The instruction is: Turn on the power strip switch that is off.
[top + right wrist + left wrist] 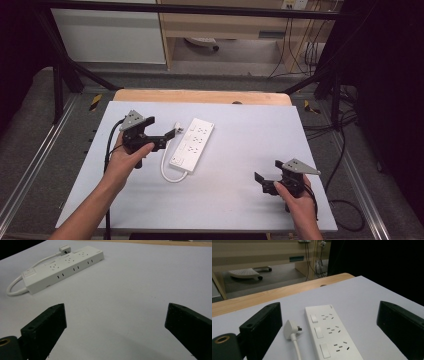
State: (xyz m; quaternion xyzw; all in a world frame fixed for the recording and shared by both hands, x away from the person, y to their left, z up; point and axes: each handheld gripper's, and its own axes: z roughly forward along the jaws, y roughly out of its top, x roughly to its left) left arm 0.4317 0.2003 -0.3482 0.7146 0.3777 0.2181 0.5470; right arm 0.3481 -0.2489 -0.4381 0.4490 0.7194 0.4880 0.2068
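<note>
White rectangular plastic power strip (192, 144) lies flat on the smooth pale surface (240, 165), its white plug (291, 330) just beside its long side, thin cord looping from its near end. Left tongs (167, 139) wide open, empty, jaws straddling plug and strip. Right tongs (267, 177) wide open, empty, well apart from the strip

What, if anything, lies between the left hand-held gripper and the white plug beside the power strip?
Nothing visible: the left hand-held gripper is open, with the white three-pin plug lying between its jaws beside the white power strip.
</note>
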